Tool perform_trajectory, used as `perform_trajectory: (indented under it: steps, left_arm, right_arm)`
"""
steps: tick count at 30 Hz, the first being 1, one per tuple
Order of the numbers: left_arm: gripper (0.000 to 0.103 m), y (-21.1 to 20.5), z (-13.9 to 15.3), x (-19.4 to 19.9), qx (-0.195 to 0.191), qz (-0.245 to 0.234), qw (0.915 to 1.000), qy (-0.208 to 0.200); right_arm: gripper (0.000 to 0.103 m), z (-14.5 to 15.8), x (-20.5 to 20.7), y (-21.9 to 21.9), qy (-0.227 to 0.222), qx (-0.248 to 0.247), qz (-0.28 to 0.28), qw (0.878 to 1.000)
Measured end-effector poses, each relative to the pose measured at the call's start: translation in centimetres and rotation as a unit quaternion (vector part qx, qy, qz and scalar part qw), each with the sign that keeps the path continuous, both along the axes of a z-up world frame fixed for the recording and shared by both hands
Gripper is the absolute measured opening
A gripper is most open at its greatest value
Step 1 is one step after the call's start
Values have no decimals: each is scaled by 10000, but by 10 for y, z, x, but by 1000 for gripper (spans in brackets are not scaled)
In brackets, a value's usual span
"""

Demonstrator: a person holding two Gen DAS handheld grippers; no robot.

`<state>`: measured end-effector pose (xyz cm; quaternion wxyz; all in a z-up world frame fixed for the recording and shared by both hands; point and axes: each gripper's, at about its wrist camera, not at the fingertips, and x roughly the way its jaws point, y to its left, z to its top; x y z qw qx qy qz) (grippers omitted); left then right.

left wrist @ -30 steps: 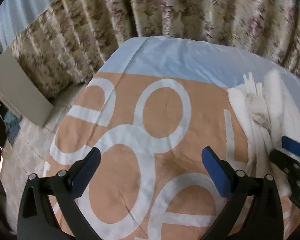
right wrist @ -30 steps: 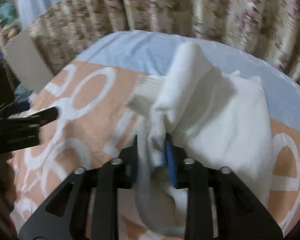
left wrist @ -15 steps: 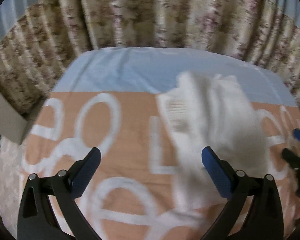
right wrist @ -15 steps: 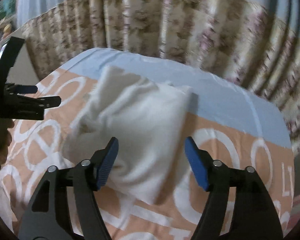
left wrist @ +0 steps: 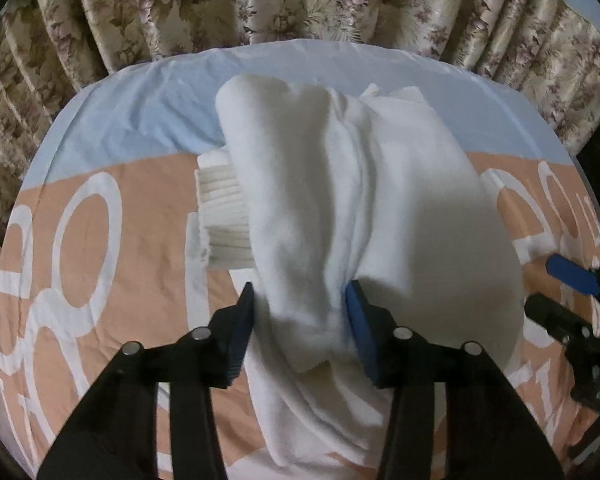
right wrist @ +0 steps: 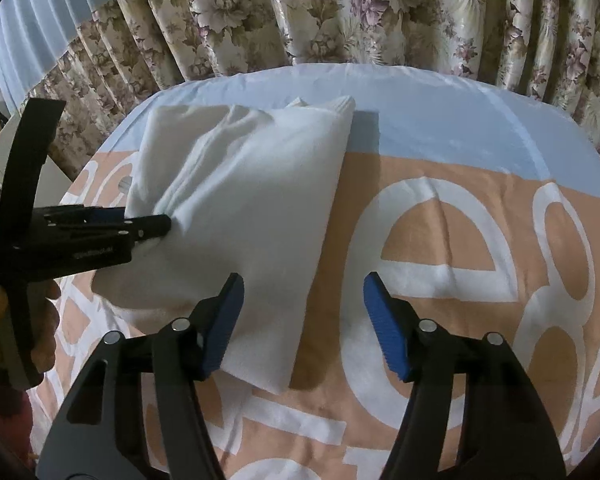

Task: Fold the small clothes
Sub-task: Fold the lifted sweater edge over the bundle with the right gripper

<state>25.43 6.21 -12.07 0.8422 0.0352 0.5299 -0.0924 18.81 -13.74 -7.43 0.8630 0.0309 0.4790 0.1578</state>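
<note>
garment [left wrist: 340, 220] now between closing left tongs [left wrist: 300, 320]

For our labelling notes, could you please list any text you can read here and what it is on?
"e": large white letter on the orange sheet.
Other white shapes there: rings and cut-off strokes, no sure word.
Small white print on the left gripper, its jaws closing on the white garment: too blurred to read.

One white garment [left wrist: 380, 200], two grippers [left wrist: 300, 320] [right wrist: 300, 320]
</note>
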Motion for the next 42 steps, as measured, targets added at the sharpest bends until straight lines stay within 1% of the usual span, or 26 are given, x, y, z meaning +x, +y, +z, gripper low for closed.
perform_trajectory:
  steps: [4, 7, 9, 10, 13, 15, 16, 19, 24, 26, 28, 30, 31, 34, 35, 38, 42]
  left_arm:
    - [34, 6, 7, -9, 33, -189, 9998, -25]
    - [30, 12, 14, -20, 127, -397, 9991, -74]
    - [28, 15, 17, -25, 288, -542, 9980, -127]
    - [28, 15, 17, -27, 335, -594, 9976, -143]
    - [29, 13, 12, -27, 502, -793, 9954, -215]
    - [34, 10, 8, -25, 608, -845, 9942, -255]
    - [43, 8, 6, -25, 693, -871, 9933, -296]
    - [57, 6, 5, -30, 923, -803, 9915, -436]
    - [70, 10, 13, -39, 851, -588, 9935, -466]
    - [72, 11, 18, -46, 689, -510, 9953, -448]
    - [82, 9, 20, -54, 466, -515, 9968, -387]
    - [82, 4, 18, -58, 292, -565, 9975, -310]
    - [82, 1, 12, -60, 296, -580, 9976, -252]
    - [82, -1, -9, -60, 542, -490, 9973, -58]
    - [82, 3, -13, -60, 495, -457, 9977, -5]
    - [82, 22, -18, -59, 189, -307, 9993, 131]
    - [80, 41, -16, -61, -154, -223, 9994, 205]
  right_arm:
    - [62, 0, 4, 4, -23, -3, 70, 10000]
    - [62, 5, 1, 9, -67, -12, 179, 9998]
    - [62, 7, -1, 13, -127, -146, 256, 9995]
    - [62, 8, -2, 17, -190, -293, 290, 9990]
    - [62, 4, 0, 20, -280, -572, 274, 9976]
    - [62, 1, 2, 20, -321, -710, 215, 9967]
    - [62, 0, 4, 21, -368, -803, 202, 9959]
    - [62, -4, 9, 20, -331, -793, 266, 9959]
    - [62, -3, 22, 14, -278, -573, 341, 9974]
    - [62, -1, 26, 13, -308, -577, 349, 9972]
    - [62, 3, 29, 12, -326, -488, 358, 9976]
    - [62, 6, 30, 11, -341, -430, 360, 9978]
    - [62, 6, 30, 11, -336, -409, 375, 9979]
    - [62, 5, 27, 13, -313, -368, 414, 9980]
    - [62, 4, 26, 13, -291, -366, 433, 9980]
    - [62, -1, 20, 15, -285, -514, 472, 9972]
    - [62, -5, 13, 9, -247, -558, 478, 9970]
